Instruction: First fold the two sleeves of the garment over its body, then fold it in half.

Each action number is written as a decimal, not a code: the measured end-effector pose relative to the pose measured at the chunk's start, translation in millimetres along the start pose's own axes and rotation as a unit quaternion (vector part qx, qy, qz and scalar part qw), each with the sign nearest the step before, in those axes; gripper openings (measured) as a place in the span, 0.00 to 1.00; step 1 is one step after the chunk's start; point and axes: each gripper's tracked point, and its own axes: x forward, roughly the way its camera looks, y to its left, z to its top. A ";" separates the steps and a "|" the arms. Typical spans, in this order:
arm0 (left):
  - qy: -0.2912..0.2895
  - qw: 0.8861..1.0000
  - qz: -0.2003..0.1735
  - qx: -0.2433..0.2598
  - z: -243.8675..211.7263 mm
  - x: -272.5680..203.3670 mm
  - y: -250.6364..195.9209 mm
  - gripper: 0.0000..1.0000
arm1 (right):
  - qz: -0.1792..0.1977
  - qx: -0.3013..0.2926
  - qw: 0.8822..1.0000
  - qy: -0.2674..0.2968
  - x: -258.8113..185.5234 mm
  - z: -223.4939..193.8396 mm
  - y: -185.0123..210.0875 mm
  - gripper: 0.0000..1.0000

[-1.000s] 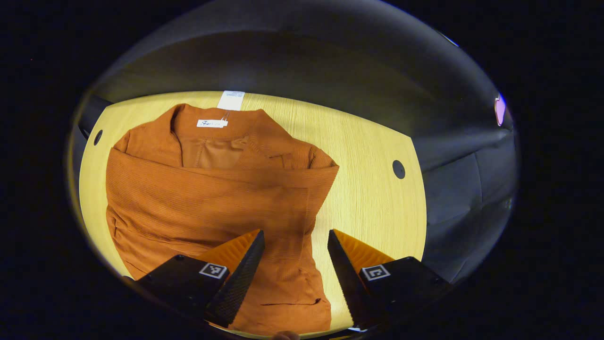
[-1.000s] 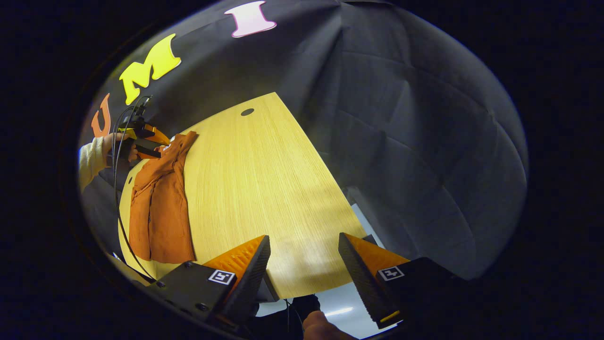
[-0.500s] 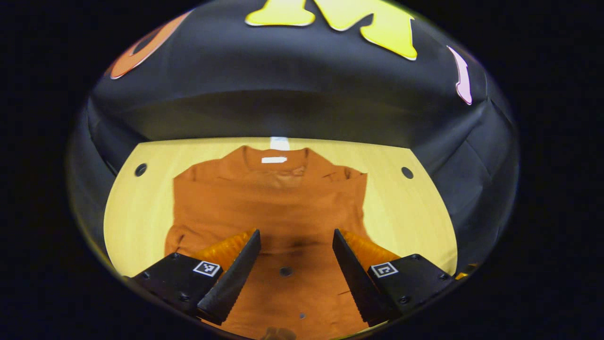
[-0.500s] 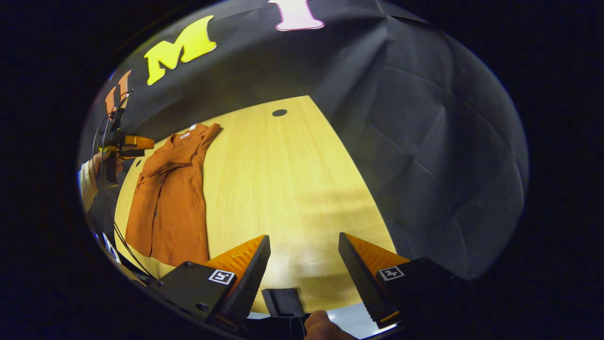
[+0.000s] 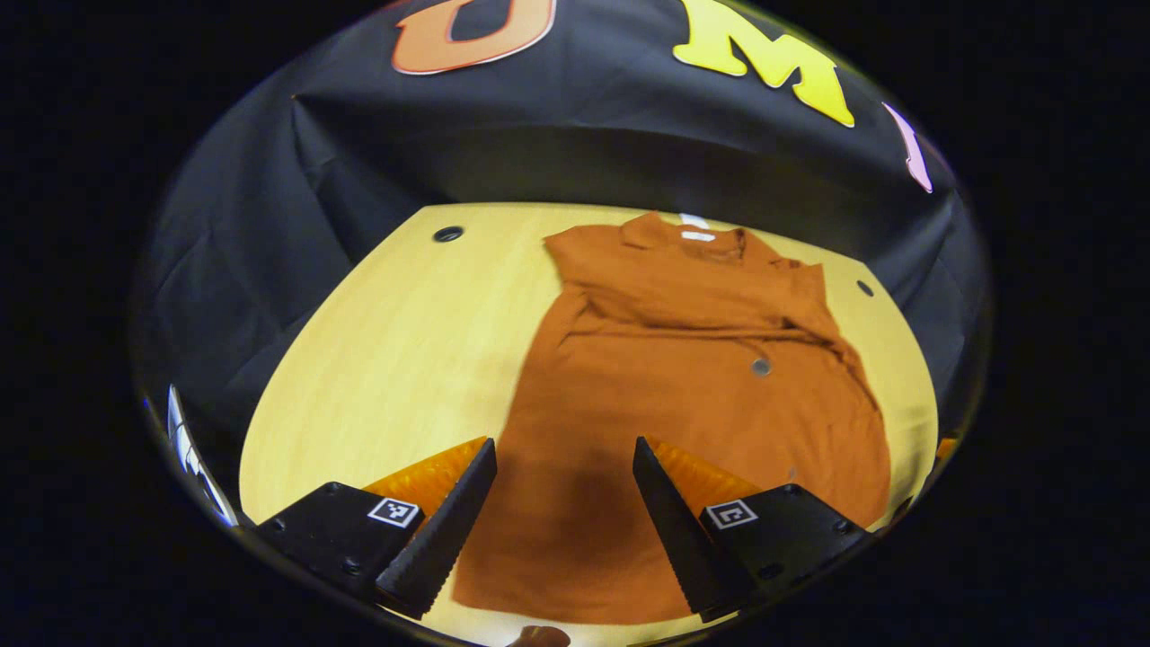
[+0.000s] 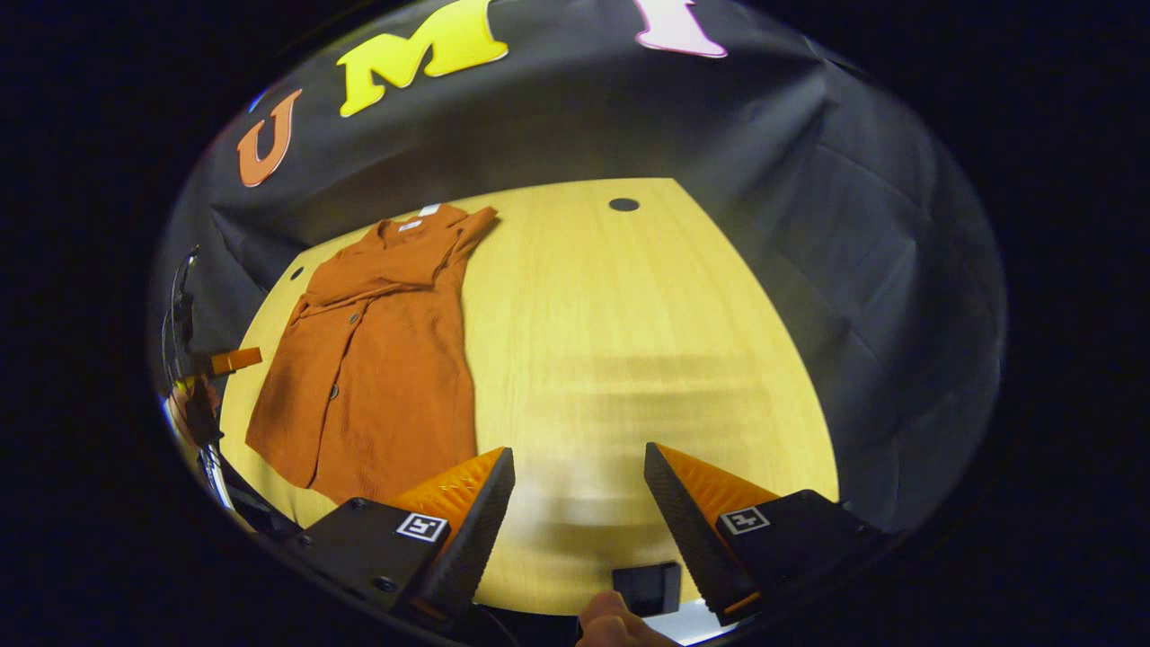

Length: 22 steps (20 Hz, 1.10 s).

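Pulled back from the collar toward the hem since the earlier frame, left tongs [image 5: 561, 503] and right tongs [image 6: 579, 512] released, garment [image 5: 692, 395] flat on surface [image 6: 620, 359], sleeves folded; one-sided lifting risks unfolding them.

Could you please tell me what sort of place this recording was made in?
Most likely a purpose-built recording booth rather than a home. A black cloth wall hangs around a pale wooden table with round cable holes, and a rust-orange buttoned garment lies flat on the table.
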 end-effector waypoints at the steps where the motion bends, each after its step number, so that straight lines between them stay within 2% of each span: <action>1: 0.001 1.000 0.011 -0.005 -10.1 -4.5 16.9 0.99 | 0.002 -0.011 1.000 0.005 4.1 -1.3 7.6 0.94; 2: 0.005 1.000 0.015 -0.013 -21.5 -6.1 29.9 1.00 | 0.003 -0.023 1.000 0.010 8.4 -1.5 14.9 0.87; 3: 0.012 1.000 0.017 -0.022 -32.7 -10.0 40.9 0.99 | 0.004 -0.034 0.999 0.017 11.0 -3.8 22.5 0.94; 6: 0.034 0.998 0.017 -0.052 -63.3 -21.4 66.6 0.99 | 0.018 -0.061 0.997 0.041 18.1 -10.8 44.3 0.94; 7: 0.044 0.997 0.003 -0.062 -70.8 -24.1 67.8 0.99 | 0.023 -0.070 0.996 0.052 19.0 -16.1 47.0 0.87; 8: 0.050 0.996 -0.018 -0.073 -76.0 -29.0 64.6 0.99 | 0.028 -0.080 0.994 0.068 20.1 -22.8 52.1 0.94; 11: 0.089 0.988 -0.067 -0.106 -96.0 -29.2 58.7 0.98 | 0.040 -0.094 0.988 0.117 24.3 -43.5 57.9 0.94; 12: 0.110 0.984 -0.077 -0.118 -102.8 -28.4 58.9 0.95 | 0.041 -0.091 0.987 0.125 24.8 -45.4 56.4 0.94; 13: 0.106 0.985 -0.082 -0.113 -99.2 -21.5 60.0 0.95 | 0.044 -0.084 0.987 0.132 24.1 -46.3 55.9 0.94; 14: 0.121 0.981 -0.101 -0.115 -97.6 -26.0 57.4 0.84 | 0.049 -0.072 0.986 0.141 24.6 -48.2 56.9 0.94; 16: 0.159 0.972 -0.137 -0.107 -98.9 -25.5 46.7 0.91 | 0.057 -0.038 0.983 0.170 26.7 -53.3 56.4 0.94; 18: 0.211 0.953 -0.187 -0.109 -98.9 -28.4 35.0 0.90 | 0.082 0.001 0.977 0.197 29.4 -54.8 59.0 0.94; 19: 0.242 0.937 -0.219 -0.122 -100.4 -31.5 25.4 0.90 | 0.098 0.017 0.973 0.209 32.3 -54.9 59.6 0.94; 20: 0.283 0.915 -0.254 -0.137 -104.7 -39.1 14.4 0.87 | 0.118 0.031 0.966 0.228 34.7 -56.5 62.5 0.94; 21: 0.315 0.894 -0.280 -0.151 -108.5 -45.5 6.5 0.84 | 0.145 0.039 0.956 0.252 32.5 -60.9 67.1 0.94; 22: 0.333 0.880 -0.300 -0.158 -106.9 -50.2 6.4 0.79 | 0.167 0.044 0.947 0.272 33.2 -62.7 69.5 0.94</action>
